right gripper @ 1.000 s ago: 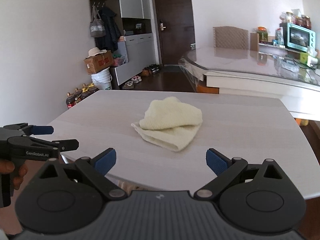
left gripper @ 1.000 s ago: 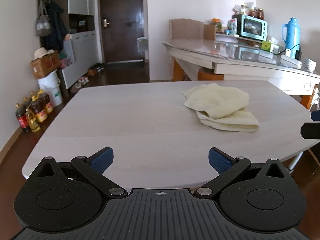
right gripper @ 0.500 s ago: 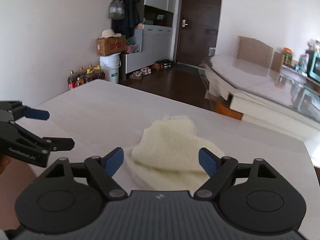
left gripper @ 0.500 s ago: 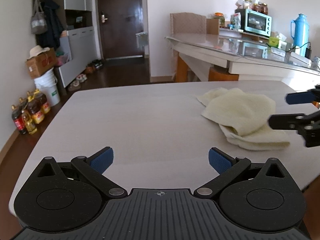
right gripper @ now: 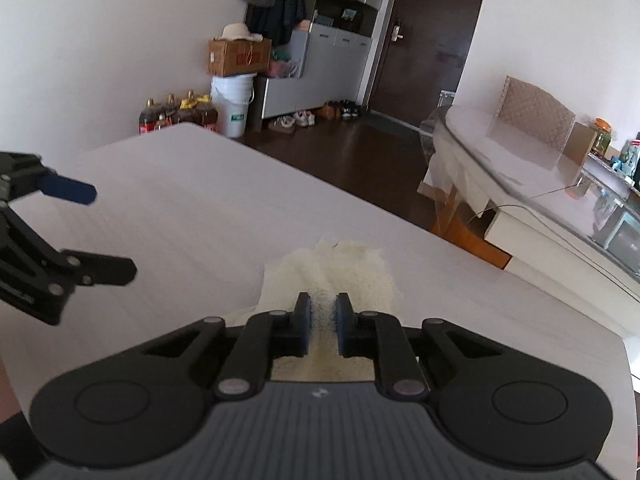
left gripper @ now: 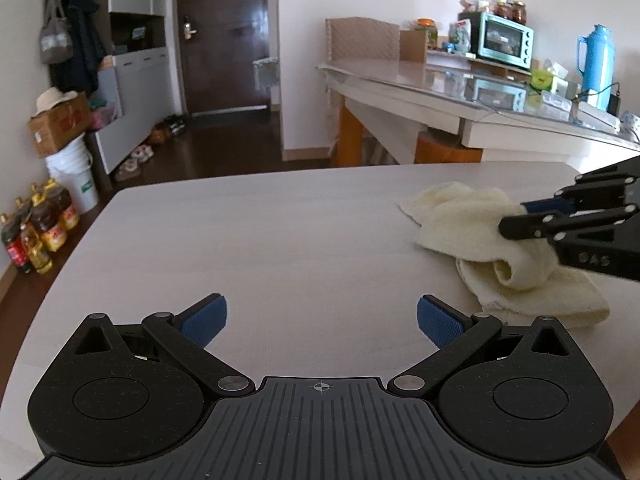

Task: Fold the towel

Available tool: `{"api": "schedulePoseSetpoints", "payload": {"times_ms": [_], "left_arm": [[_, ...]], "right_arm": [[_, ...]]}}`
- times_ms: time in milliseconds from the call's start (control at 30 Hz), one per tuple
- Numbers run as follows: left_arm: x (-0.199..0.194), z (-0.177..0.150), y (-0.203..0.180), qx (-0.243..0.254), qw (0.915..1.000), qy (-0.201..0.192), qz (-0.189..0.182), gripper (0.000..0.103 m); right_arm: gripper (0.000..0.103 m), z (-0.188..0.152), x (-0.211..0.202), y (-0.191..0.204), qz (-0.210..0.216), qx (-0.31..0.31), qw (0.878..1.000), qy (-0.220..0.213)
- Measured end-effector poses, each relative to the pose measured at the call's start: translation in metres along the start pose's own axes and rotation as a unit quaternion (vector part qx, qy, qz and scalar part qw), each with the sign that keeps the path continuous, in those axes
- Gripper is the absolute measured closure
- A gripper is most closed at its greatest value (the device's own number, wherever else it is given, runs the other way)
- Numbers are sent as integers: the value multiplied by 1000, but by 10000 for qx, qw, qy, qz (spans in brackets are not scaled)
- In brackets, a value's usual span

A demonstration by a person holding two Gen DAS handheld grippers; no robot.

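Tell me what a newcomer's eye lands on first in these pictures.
First, the crumpled cream terry towel on the pale wood-grain table, toward its right side. The right gripper is closing its blue-padded fingers on a bunch of that cloth. The left gripper hangs open over bare tabletop, apart from the towel.

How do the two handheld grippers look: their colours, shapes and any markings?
Both look alike. The left gripper and the right gripper are matte black, with a ribbed grey-black body, two round discs with silver pivot pins, and thin linkage bars. Their fingers carry blue textured pads. Pale lettering marks the right gripper's side; it is too small to read fully.
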State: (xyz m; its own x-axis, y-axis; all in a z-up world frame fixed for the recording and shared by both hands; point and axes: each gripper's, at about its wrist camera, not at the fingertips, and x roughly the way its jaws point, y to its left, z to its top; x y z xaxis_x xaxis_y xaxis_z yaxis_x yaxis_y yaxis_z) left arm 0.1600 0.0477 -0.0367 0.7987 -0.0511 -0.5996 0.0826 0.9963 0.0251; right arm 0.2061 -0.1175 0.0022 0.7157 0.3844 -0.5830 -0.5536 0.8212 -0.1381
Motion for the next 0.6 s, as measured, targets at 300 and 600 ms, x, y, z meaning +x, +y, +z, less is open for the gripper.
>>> {"api": "schedulePoseSetpoints", "payload": {"times_ms": [300,600], "left_arm": [[9,18,-29,244,9977,-7,-635,0],[37,44,-84,909,9858,113,-1410,0]], "right_arm": [[90,-31,-83,-67,-373,1290,9881,-746],[87,-109,-106,-129,-729,2542,9639,-297]]}}
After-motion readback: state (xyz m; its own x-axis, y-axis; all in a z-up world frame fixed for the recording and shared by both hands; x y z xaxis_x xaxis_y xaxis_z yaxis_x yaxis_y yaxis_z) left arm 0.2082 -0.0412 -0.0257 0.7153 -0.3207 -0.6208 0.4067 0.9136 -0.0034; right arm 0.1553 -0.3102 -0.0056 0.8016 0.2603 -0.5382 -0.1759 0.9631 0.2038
